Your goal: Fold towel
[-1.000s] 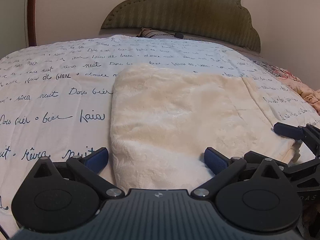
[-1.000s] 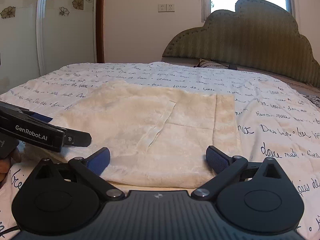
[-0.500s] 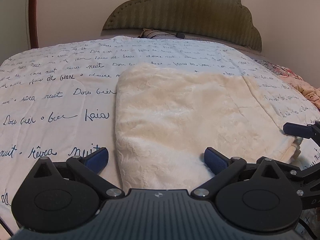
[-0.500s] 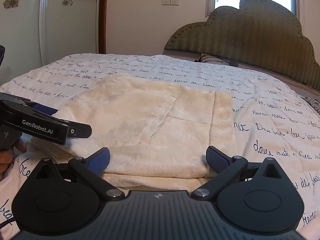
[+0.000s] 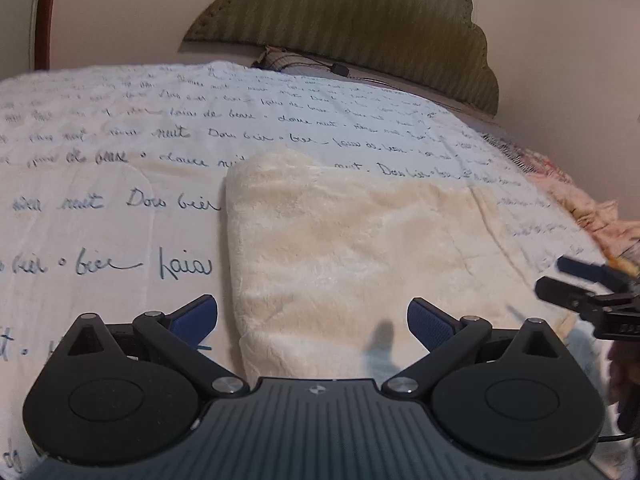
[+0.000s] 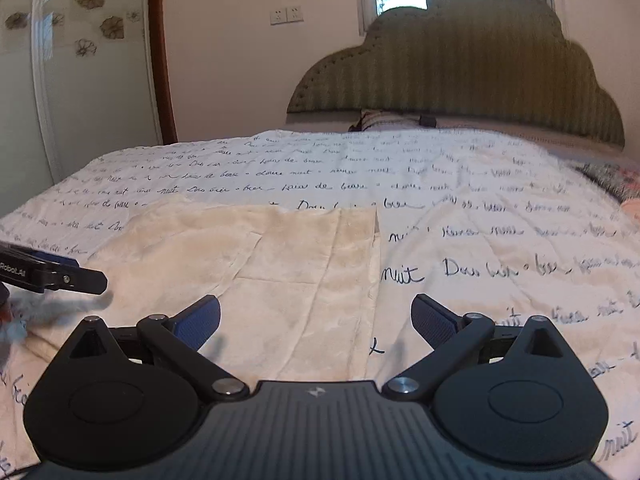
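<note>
A cream plush towel lies folded flat on the bed, its near-left corner between my left gripper's blue pads. My left gripper is open just above that near edge, holding nothing. In the right wrist view the towel shows a folded layer and a right-hand edge strip. My right gripper is open over the towel's near-right edge, with the edge running between its fingers. The right gripper shows at the far right of the left wrist view, and the left gripper at the far left of the right wrist view.
The towel rests on a white bedspread printed with blue handwriting. A green padded headboard and a pillow stand at the far end. A flowered wardrobe door is at left. Pink patterned bedding lies at the bed's right side.
Both grippers have shifted: the left wrist view has tilted and swung right, and the right gripper has moved right along the towel's near edge. Both stay open.
</note>
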The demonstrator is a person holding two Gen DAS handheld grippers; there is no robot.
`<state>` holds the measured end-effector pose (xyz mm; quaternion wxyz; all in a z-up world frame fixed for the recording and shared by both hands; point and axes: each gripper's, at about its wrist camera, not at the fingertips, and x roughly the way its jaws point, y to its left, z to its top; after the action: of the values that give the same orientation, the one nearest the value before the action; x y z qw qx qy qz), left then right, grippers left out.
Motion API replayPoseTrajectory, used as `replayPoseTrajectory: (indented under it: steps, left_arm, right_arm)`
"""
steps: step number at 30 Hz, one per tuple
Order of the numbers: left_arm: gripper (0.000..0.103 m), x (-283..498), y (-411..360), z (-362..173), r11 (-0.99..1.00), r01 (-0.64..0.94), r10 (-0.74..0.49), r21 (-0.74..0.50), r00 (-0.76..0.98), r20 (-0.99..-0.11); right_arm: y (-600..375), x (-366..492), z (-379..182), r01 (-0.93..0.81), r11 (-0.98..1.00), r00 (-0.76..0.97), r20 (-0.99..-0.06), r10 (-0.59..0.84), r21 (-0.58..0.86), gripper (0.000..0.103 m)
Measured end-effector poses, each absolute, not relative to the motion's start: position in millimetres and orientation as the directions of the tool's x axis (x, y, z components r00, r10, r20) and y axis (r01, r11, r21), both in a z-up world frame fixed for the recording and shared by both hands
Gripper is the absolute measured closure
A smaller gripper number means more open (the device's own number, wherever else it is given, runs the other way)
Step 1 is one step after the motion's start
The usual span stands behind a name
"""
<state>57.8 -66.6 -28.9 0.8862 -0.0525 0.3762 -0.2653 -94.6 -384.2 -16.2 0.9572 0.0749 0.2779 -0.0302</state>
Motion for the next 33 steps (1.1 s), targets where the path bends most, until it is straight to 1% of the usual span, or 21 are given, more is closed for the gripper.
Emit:
replayPoseTrajectory:
  steps: [1, 3, 6, 8, 9, 10, 11, 12, 13, 16, 18, 20, 21, 23, 25, 29, 32, 33]
  left_arm:
    - [0.001, 67.3, -63.2, -30.8, 0.836, 0.42, -0.544, -0.354, 0.542, -0.641]
    - [0.001, 82.8, -58.9, -35.1, 0.8, 0.41, -0.598, -0.438, 0.483, -0.64]
    - [0.002, 97.1, -56.2, -40.0, 0.773, 0.407, -0.633, -0.486, 0.446, -0.632]
    - [0.002, 103.5, -55.0, -43.6, 0.752, 0.409, -0.658, -0.517, 0.428, -0.619]
    - [0.001, 107.0, -53.7, -45.0, 0.736, 0.412, -0.677, -0.538, 0.417, -0.607]
    - [0.001, 109.5, -53.1, -47.4, 0.721, 0.415, -0.693, -0.555, 0.404, -0.597]
    - [0.001, 112.2, -53.1, -49.7, 0.711, 0.415, -0.703, -0.567, 0.394, -0.592]
    - [0.001, 114.9, -52.8, -51.7, 0.702, 0.416, -0.712, -0.579, 0.388, -0.585]
    - [0.001, 117.3, -52.8, -53.7, 0.69, 0.417, -0.723, -0.591, 0.383, -0.575]
    - [0.001, 121.8, -54.3, -56.1, 0.673, 0.418, -0.739, -0.61, 0.367, -0.565]
    - [0.002, 123.2, -55.3, -55.9, 0.657, 0.422, -0.754, -0.624, 0.357, -0.552]
    - [0.003, 123.6, -56.4, -55.8, 0.647, 0.427, -0.762, -0.631, 0.353, -0.543]
    - [0.004, 123.0, -57.0, -55.1, 0.643, 0.434, -0.766, -0.631, 0.354, -0.537]
    - [0.008, 119.2, -58.5, -51.7, 0.637, 0.458, -0.771, -0.62, 0.364, -0.523]
    - [0.012, 114.8, -60.2, -47.3, 0.638, 0.484, -0.77, -0.599, 0.376, -0.516]
    - [0.015, 113.8, -56.2, -47.3, 0.61, 0.504, -0.792, -0.611, 0.371, -0.484]
    - [0.015, 117.9, -56.6, -54.6, 0.618, 0.479, -0.786, -0.623, 0.369, -0.495]
    - [0.015, 118.7, -59.2, -57.3, 0.62, 0.479, -0.784, -0.621, 0.365, -0.502]
  right_arm:
    - [-395.3, -87.5, -17.9, 0.093, 0.977, 0.835, -0.55, 0.028, 0.19, 0.001]
    - [-415.7, -74.7, -22.4, 0.049, 0.944, 0.824, -0.547, 0.147, 0.327, 0.001]
    - [-441.0, -54.0, -31.9, 0.038, 0.883, 0.781, -0.565, 0.265, 0.467, 0.007]
    - [-452.7, -44.4, -39.4, 0.04, 0.856, 0.759, -0.573, 0.31, 0.516, 0.007]
    - [-456.7, -41.1, -43.7, 0.047, 0.844, 0.748, -0.579, 0.325, 0.535, 0.011]
    - [-460.0, -38.9, -47.3, 0.049, 0.833, 0.74, -0.58, 0.341, 0.552, 0.021]
    - [-461.1, -37.0, -50.0, 0.043, 0.822, 0.737, -0.574, 0.358, 0.568, 0.027]
    - [-462.2, -37.0, -51.6, 0.039, 0.812, 0.736, -0.567, 0.371, 0.582, 0.037]
    - [-462.0, -37.4, -52.1, 0.04, 0.811, 0.734, -0.568, 0.373, 0.584, 0.041]
    - [-461.9, -40.4, -52.0, 0.012, 0.806, 0.732, -0.554, 0.397, 0.592, 0.047]
    - [-467.9, -43.2, -51.1, -0.004, 0.777, 0.741, -0.52, 0.425, 0.629, 0.051]
    - [-479.0, -46.9, -52.5, -0.023, 0.73, 0.749, -0.472, 0.465, 0.683, 0.052]
    - [-481.4, -45.8, -53.8, -0.01, 0.733, 0.745, -0.484, 0.46, 0.681, 0.059]
    - [-482.2, -39.7, -60.0, 0.058, 0.766, 0.72, -0.558, 0.412, 0.64, 0.061]
    - [-478.6, -39.4, -59.6, 0.052, 0.749, 0.728, -0.538, 0.424, 0.66, 0.06]
    - [-467.0, -50.5, -39.5, -0.081, 0.761, 0.756, -0.458, 0.468, 0.643, 0.058]
    - [-471.9, -55.4, -41.2, -0.18, 0.708, 0.733, -0.387, 0.56, 0.683, 0.059]
    - [-472.3, -51.7, -44.9, -0.13, 0.727, 0.729, -0.431, 0.531, 0.675, 0.059]
